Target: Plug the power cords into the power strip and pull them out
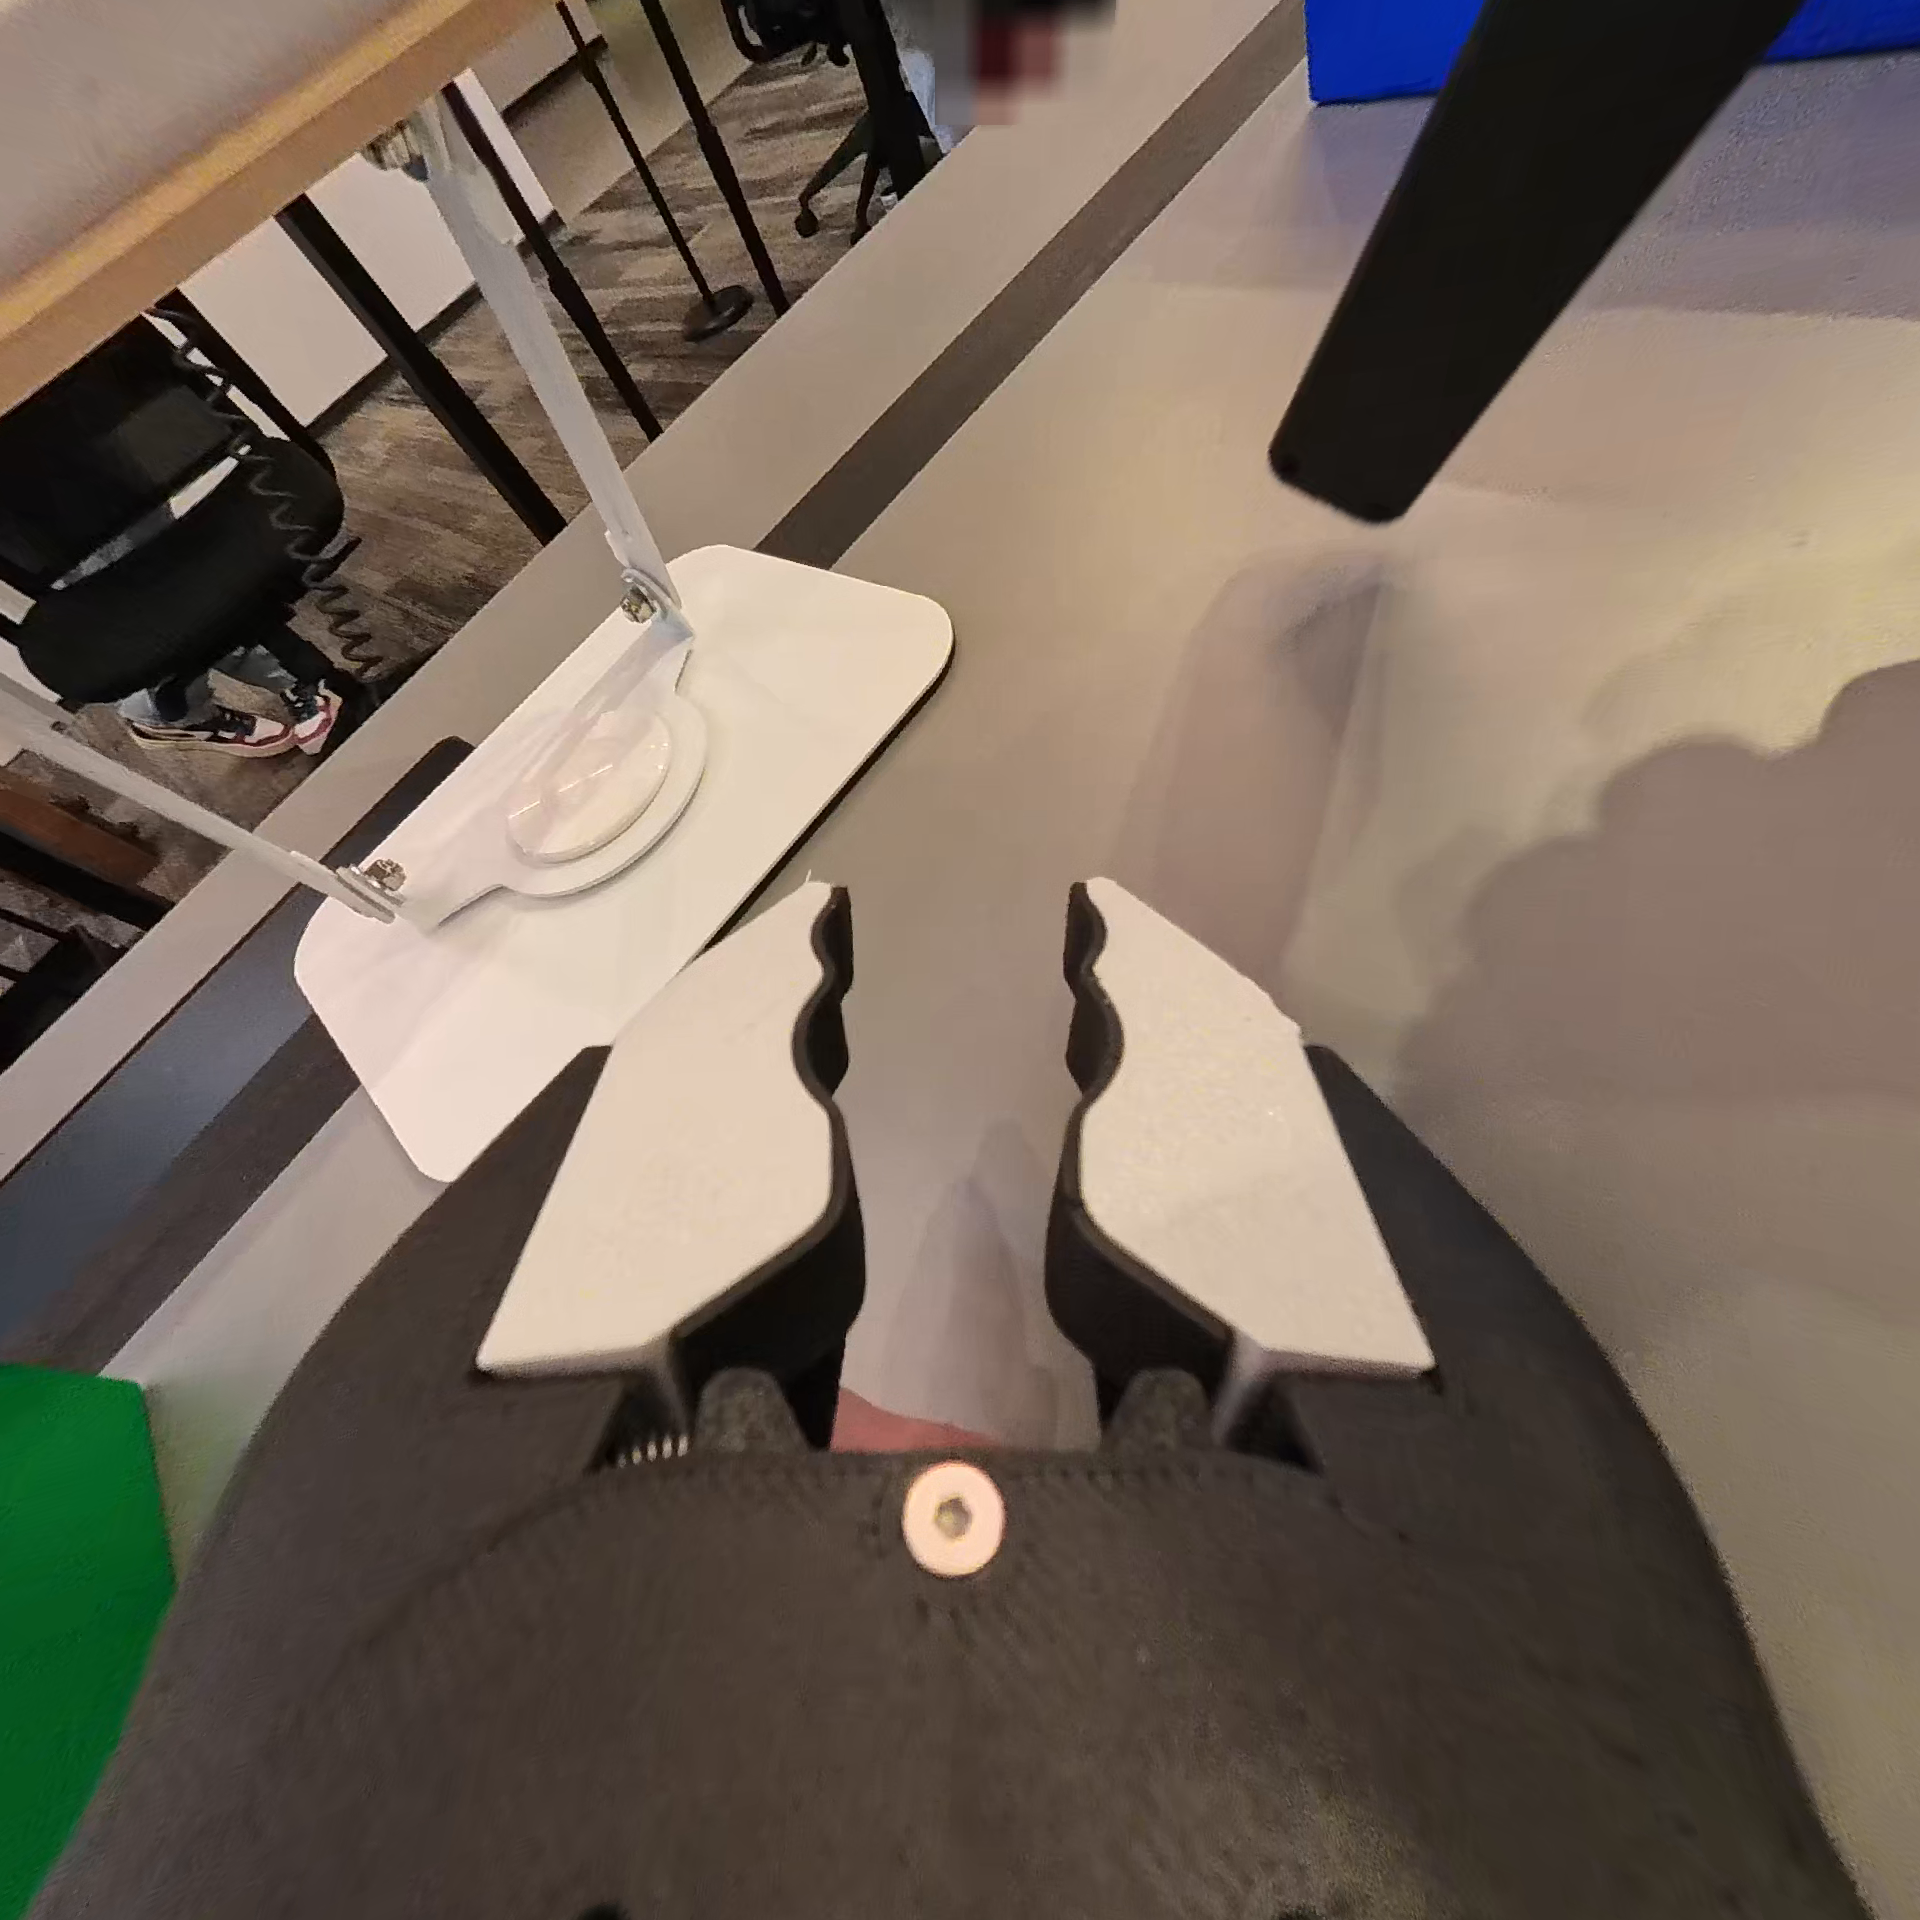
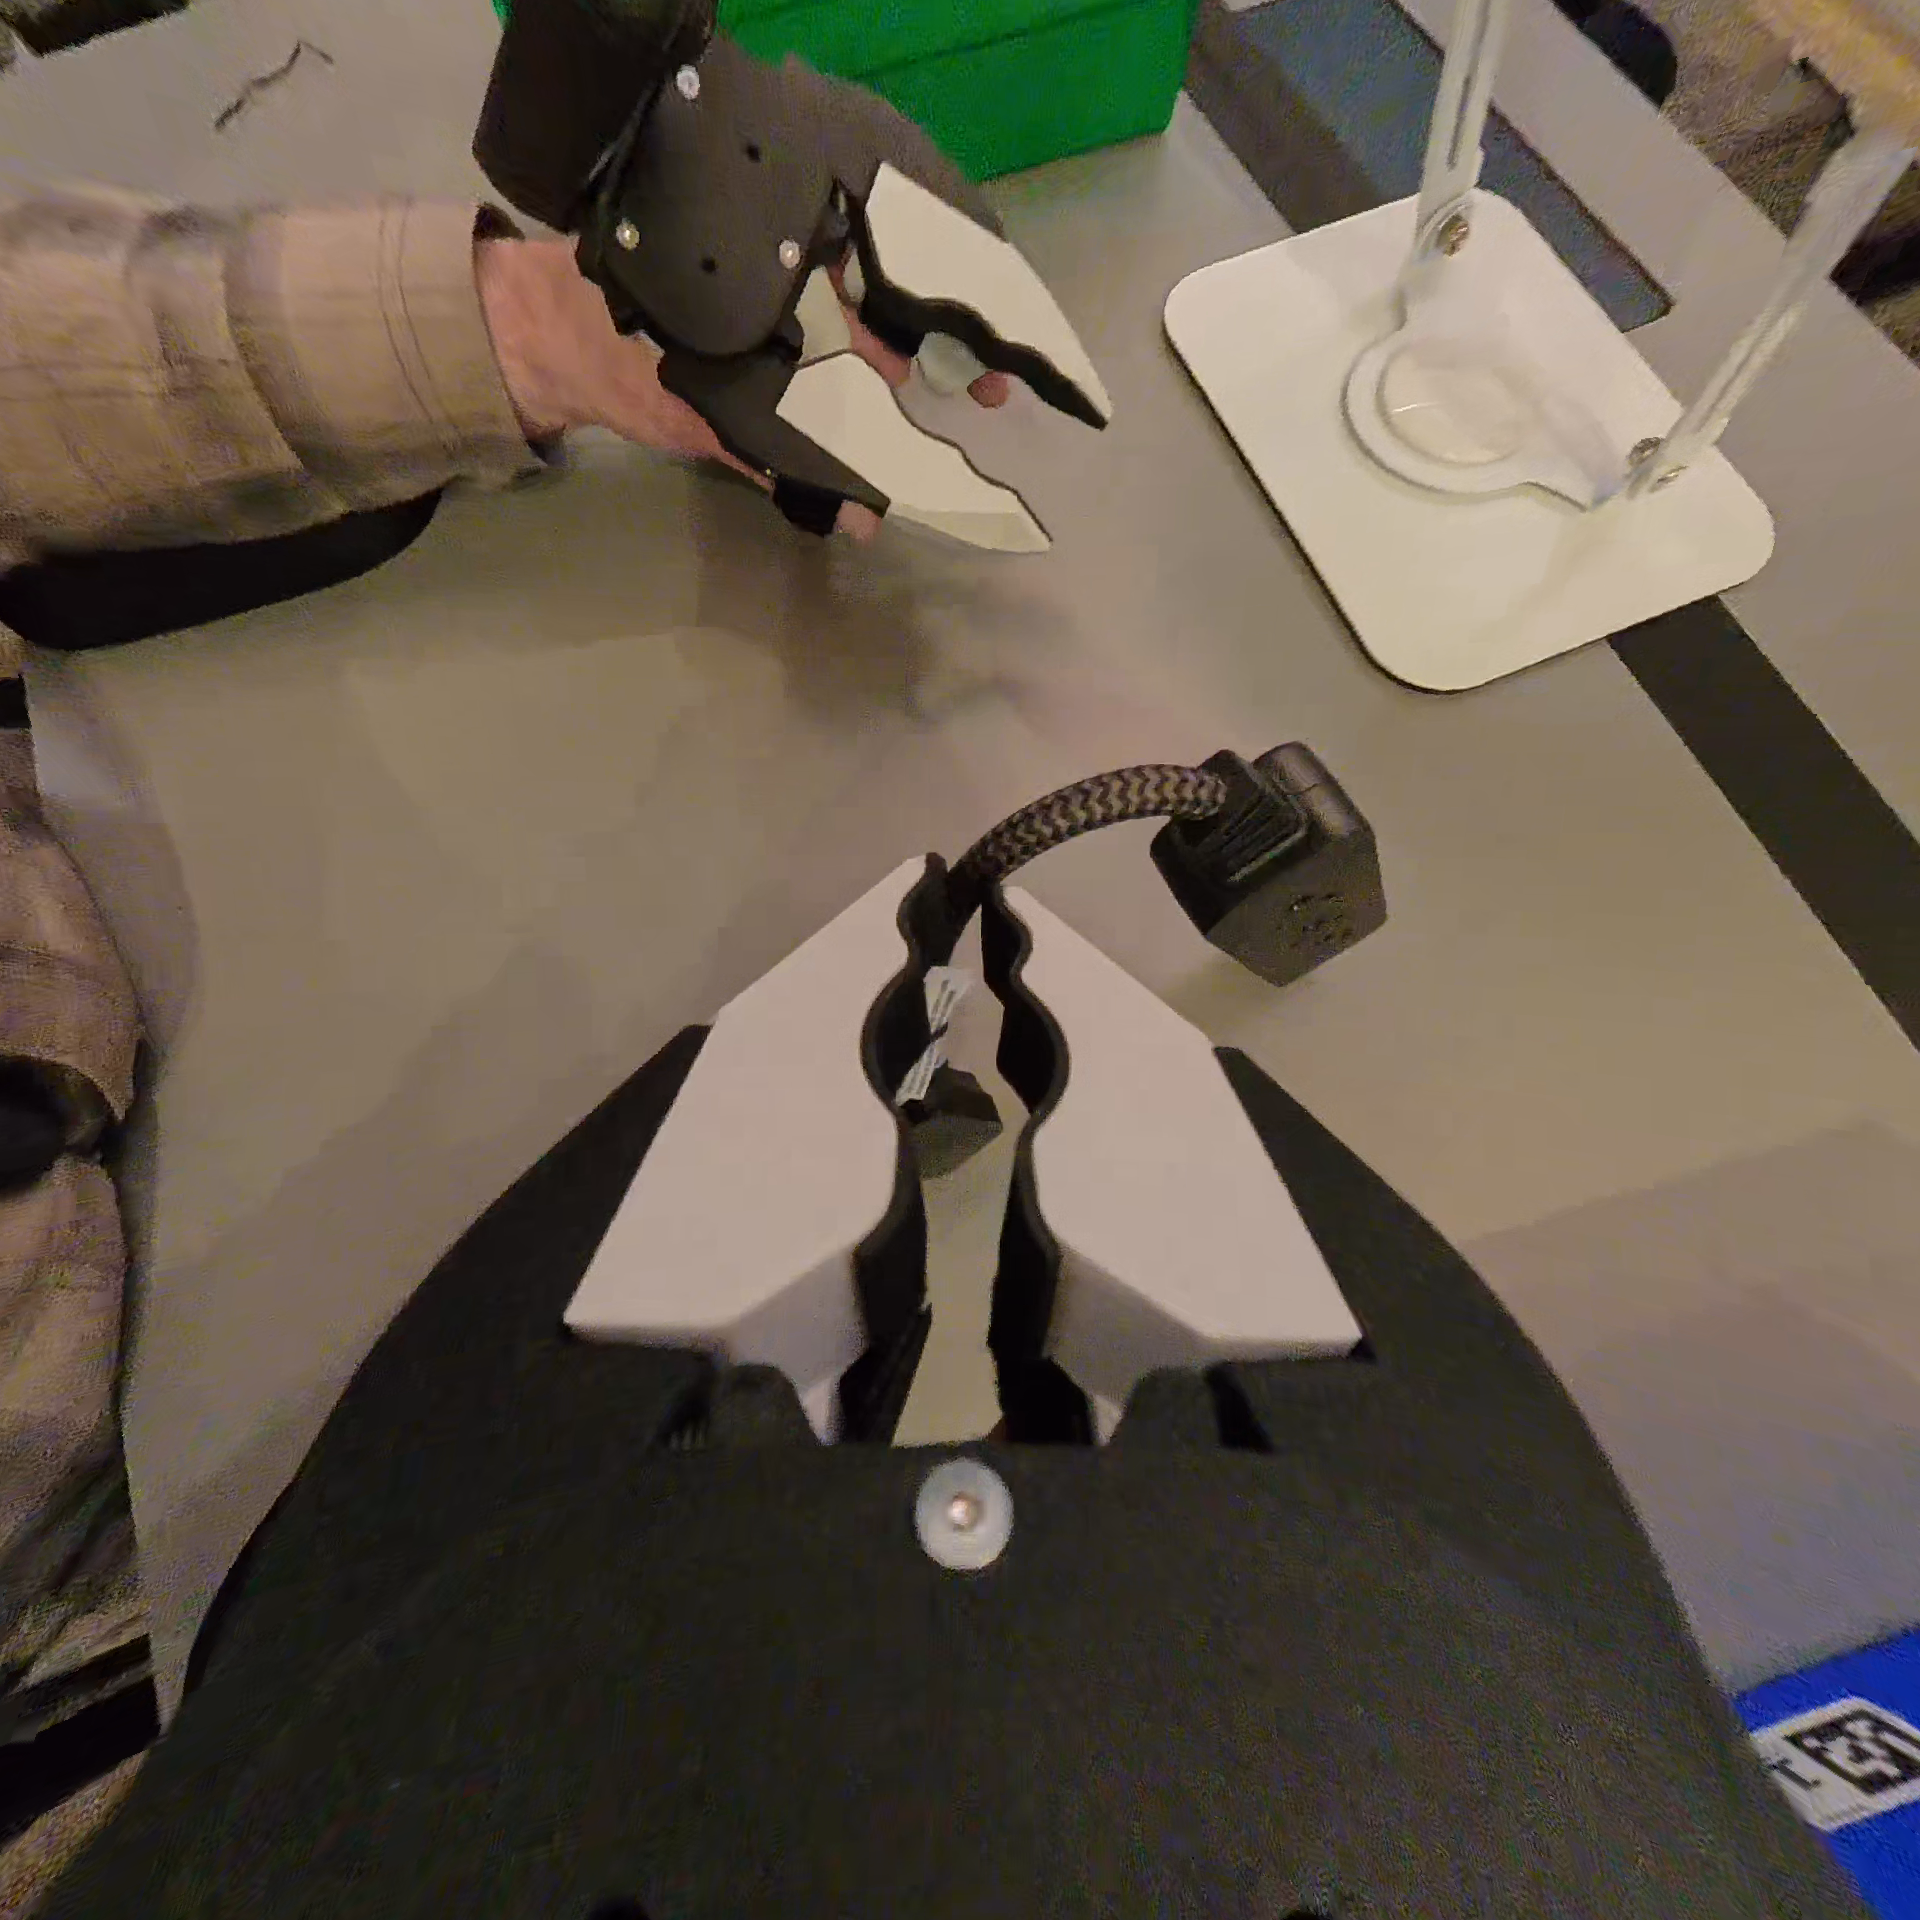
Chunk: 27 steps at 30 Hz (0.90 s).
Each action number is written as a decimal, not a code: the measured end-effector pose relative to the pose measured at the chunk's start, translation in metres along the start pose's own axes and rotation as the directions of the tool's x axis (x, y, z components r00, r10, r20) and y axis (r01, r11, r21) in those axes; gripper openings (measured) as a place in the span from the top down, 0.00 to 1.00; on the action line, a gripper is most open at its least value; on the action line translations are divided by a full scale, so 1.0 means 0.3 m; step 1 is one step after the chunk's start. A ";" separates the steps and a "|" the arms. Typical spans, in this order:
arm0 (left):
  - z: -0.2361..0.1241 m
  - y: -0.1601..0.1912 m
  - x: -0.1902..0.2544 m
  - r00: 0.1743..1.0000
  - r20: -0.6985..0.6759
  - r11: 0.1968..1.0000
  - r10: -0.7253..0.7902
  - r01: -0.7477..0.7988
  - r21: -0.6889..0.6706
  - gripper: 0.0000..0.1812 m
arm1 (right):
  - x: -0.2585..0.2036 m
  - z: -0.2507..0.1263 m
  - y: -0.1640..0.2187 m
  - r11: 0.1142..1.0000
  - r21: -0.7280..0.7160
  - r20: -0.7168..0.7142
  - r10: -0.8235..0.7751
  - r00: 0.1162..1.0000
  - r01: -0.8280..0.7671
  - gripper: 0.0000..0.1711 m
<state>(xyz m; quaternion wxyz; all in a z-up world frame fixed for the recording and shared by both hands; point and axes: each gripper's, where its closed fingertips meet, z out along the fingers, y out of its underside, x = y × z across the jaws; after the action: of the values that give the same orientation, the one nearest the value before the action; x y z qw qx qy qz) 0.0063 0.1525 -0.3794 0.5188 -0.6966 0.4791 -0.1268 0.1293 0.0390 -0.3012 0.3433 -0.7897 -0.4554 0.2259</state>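
My right gripper (image 2: 961, 888) is shut on a braided grey-black power cord (image 2: 1091, 810). The cord arcs out to the right and ends in a black cube-shaped power block (image 2: 1278, 873). The block is tilted just over the grey table (image 2: 520, 831); I cannot tell if it touches. A small black plug with a white tag (image 2: 951, 1117) shows between the fingers. My left gripper (image 1: 956, 925) is open and empty over the table. It also shows in the right wrist view (image 2: 1070, 483) at the far left, held by a hand.
A white stand base (image 1: 623, 831) with clear arms stands on the table's far edge, also in the right wrist view (image 2: 1475, 436). A green box (image 2: 987, 73) sits at the back. A blue marker card (image 2: 1839, 1756) lies near right. A blurred black bar (image 1: 1507, 260) crosses the upper right. Spacing between my two grippers at the tips: around 20 cm.
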 end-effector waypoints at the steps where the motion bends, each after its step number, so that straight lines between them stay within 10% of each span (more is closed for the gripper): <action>1: 0.002 0.002 0.001 1.000 0.000 1.000 0.004 -0.004 -0.005 0.79 | 0.011 -0.024 -0.006 1.000 0.025 -0.006 0.013 1.000 -0.013 0.98; 18: 0.009 0.009 0.011 0.999 -0.003 0.999 0.033 -0.033 -0.023 0.79 | 0.335 -0.758 -0.022 0.958 0.282 -0.502 0.192 0.843 -0.050 0.98; 27: 0.015 0.019 0.011 0.998 0.017 0.997 0.055 -0.054 -0.048 0.77 | 0.541 -0.762 0.383 0.939 0.145 -0.651 0.327 0.685 -0.311 0.98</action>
<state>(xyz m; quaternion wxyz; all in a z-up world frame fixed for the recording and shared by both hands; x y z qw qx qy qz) 0.0081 0.1528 -0.3871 0.5097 -0.6966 0.4959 -0.0949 0.4255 0.0638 -0.2430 0.4474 -0.8806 -0.1557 -0.0100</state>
